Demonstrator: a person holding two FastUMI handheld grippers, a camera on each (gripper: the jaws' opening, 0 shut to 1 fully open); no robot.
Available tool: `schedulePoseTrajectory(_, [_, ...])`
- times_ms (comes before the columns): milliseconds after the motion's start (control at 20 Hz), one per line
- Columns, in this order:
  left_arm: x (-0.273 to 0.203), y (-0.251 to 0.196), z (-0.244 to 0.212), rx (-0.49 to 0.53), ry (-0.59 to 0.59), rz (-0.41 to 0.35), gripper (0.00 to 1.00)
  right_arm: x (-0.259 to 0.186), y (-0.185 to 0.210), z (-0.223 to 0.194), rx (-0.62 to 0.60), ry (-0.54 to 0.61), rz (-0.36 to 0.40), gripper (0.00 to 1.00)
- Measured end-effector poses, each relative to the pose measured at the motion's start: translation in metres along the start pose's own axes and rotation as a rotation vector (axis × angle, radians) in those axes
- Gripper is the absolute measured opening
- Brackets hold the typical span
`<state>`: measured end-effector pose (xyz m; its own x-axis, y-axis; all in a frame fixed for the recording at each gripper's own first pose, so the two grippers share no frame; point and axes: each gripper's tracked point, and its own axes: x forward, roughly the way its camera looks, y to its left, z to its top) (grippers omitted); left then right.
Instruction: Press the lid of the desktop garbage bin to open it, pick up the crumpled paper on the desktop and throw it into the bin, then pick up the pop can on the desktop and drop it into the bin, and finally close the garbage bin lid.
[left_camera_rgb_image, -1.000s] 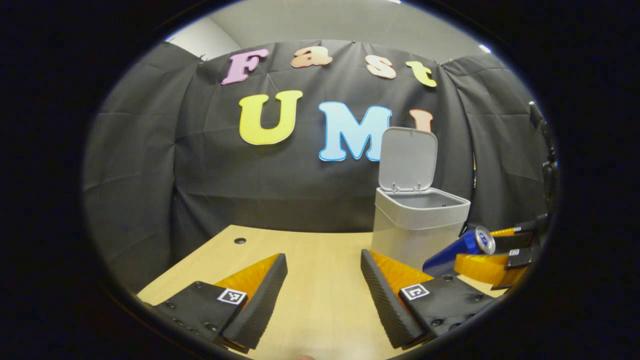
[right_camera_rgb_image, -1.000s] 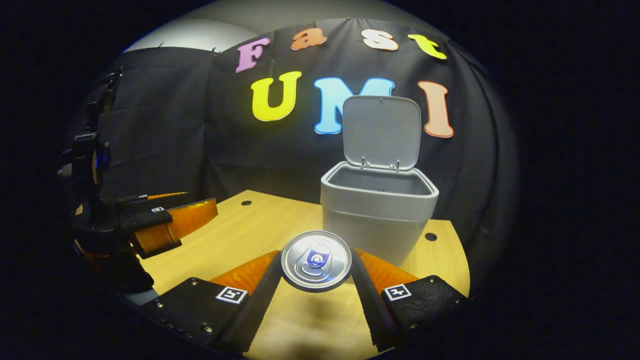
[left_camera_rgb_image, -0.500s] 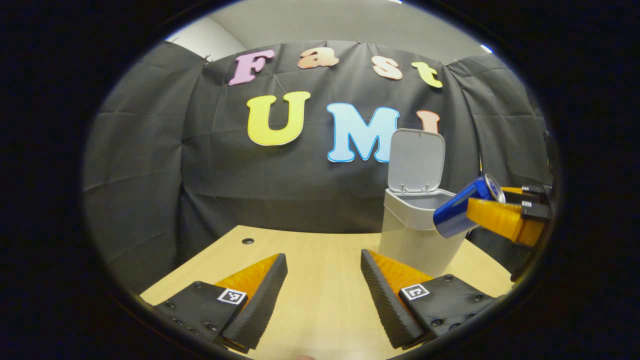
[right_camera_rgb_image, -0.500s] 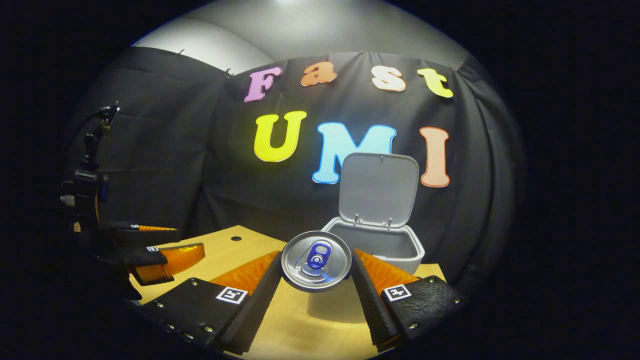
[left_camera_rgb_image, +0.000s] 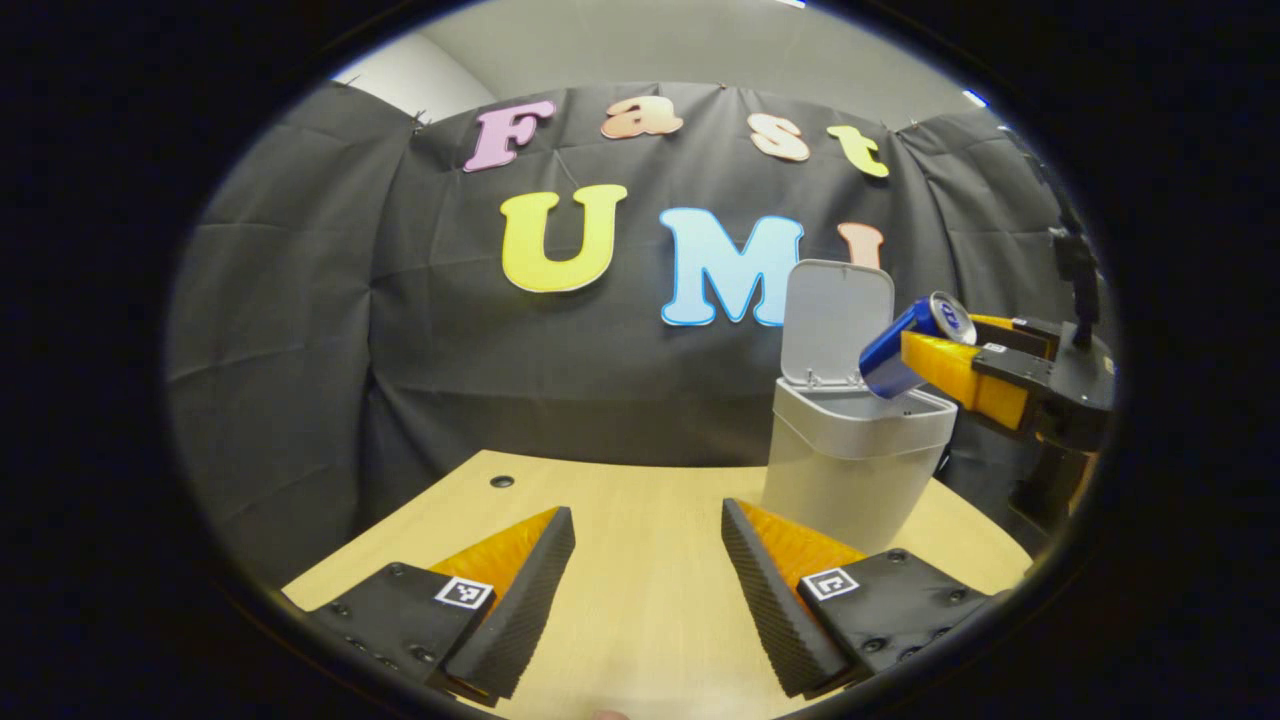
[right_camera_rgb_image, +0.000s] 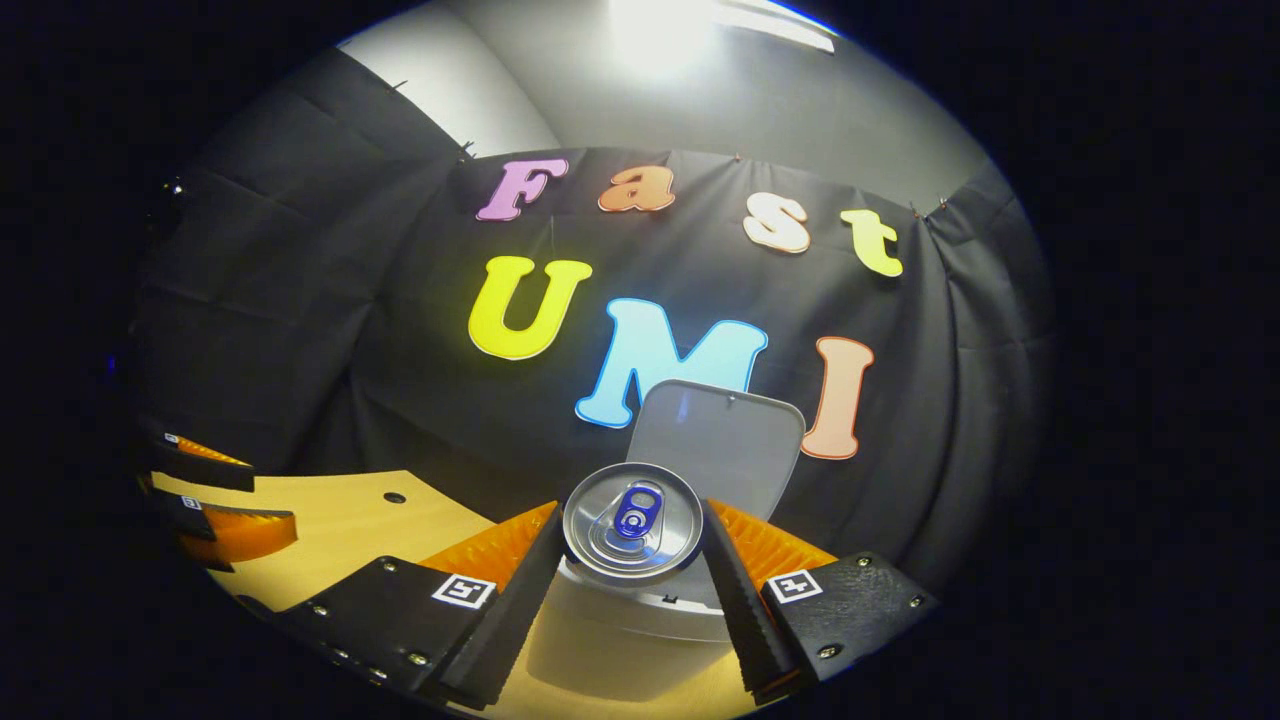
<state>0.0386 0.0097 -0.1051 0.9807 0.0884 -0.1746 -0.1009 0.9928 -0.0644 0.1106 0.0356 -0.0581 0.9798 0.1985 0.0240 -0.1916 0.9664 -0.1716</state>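
Your right gripper holds the pop can, with one finger pressed on each side of it. In the right gripper view the can's silver top with the pull tab faces back at the camera, so its long side runs straight away along the fingers. In the left gripper view you can see the same pop can from the side: it is tilted, with the top end up and to the right and the bottom end pointing down toward the open mouth of the bin. The can is up in the air, just over the bin's rim. The lid stands up at the back. Your left gripper is spread wide with nothing in it, low over the bench.
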Motion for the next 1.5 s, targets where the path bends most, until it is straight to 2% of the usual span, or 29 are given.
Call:
schedulePoseTrajectory(300, [-0.003, 0.003, -0.004, -0.008, 0.005, 0.005, 1.00, 0.019, -0.002, -0.018, 0.032, 0.066, -0.002, 0.84])
schedulePoseTrajectory(350, [-0.003, 0.003, -0.004, -0.009, 0.006, 0.005, 0.96, 0.021, -0.001, -0.022, 0.033, 0.078, 0.000, 0.83])
schedulePoseTrajectory(400, [-0.002, 0.004, -0.004, -0.009, 0.004, 0.006, 1.00, 0.022, -0.001, -0.027, 0.036, 0.090, -0.002, 0.83])
schedulePoseTrajectory(600, [-0.003, 0.004, -0.002, -0.008, 0.002, 0.007, 1.00, 0.026, -0.001, -0.035, 0.062, 0.122, -0.014, 0.86])
schedulePoseTrajectory(750, [-0.002, 0.002, -0.006, -0.013, 0.008, 0.001, 1.00, 0.027, -0.005, -0.031, 0.066, 0.111, -0.031, 0.90])
schedulePoseTrajectory(1200, [-0.001, -0.006, 0.000, 0.007, -0.008, -0.033, 1.00, 0.022, -0.013, -0.026, 0.084, 0.117, -0.057, 0.90])
schedulePoseTrajectory(1300, [0.002, -0.005, 0.000, 0.017, -0.011, -0.047, 0.96, 0.023, -0.017, -0.023, 0.097, 0.121, -0.072, 0.91])
schedulePoseTrajectory(1400, [0.005, -0.006, 0.001, 0.011, -0.011, -0.070, 1.00, 0.025, -0.023, -0.020, 0.104, 0.133, -0.092, 0.91])
schedulePoseTrajectory(1500, [0.010, -0.008, 0.001, 0.004, -0.012, -0.098, 0.97, 0.029, -0.031, -0.014, 0.107, 0.141, -0.123, 0.91])
